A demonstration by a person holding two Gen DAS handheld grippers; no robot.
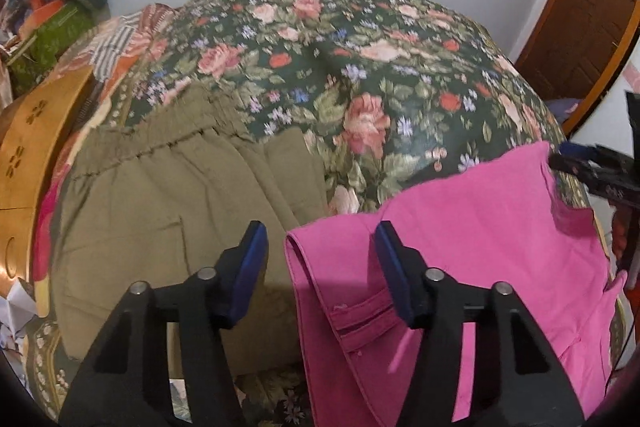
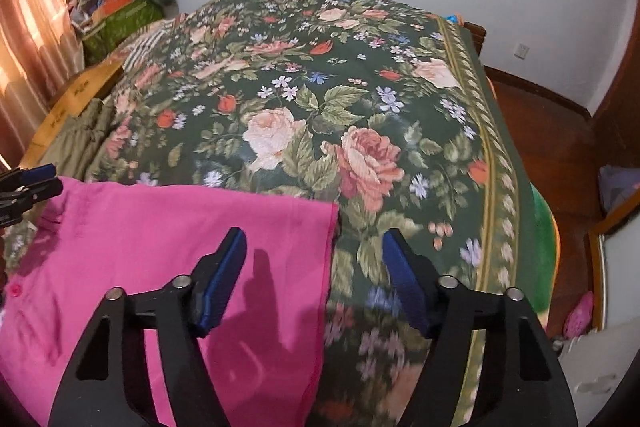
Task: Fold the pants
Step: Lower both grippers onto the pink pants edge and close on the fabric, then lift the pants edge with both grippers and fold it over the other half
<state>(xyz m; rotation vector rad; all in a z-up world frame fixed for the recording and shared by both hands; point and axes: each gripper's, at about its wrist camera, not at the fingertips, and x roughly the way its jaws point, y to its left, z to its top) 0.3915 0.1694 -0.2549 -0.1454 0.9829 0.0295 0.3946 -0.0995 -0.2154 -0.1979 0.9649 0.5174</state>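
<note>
- The pink pants (image 1: 480,247) lie flat on the bed, at its near edge, on a floral cover (image 1: 340,75); the cloth is smooth and thin, with a folded waist edge and belt loops just under the left claw (image 1: 322,247).
- In the right wrist view the pants (image 2: 160,247) end in a straight hem toward the middle of the cover (image 2: 360,107); a pink button shows at their left edge.
- The left claw is spread wide, holding nothing, its blue pads over the waist corner of the pants.
- The right claw (image 2: 314,255) is also wide and empty, 1 pad above the pink cloth, the other above the bare cover.
- Olive pants (image 1: 160,211), gathered at an elastic waist and lightly creased, lie just left of the pink ones, with a narrow strip of cover between them.
- A wooden board (image 1: 28,163) runs along the bed's left side; a heap of bags and cloth (image 1: 56,7) sits beyond it.
- Past both garments, the far part of the cover carries nothing.
- A wood floor (image 2: 552,131) lies off the bed's right edge.
</note>
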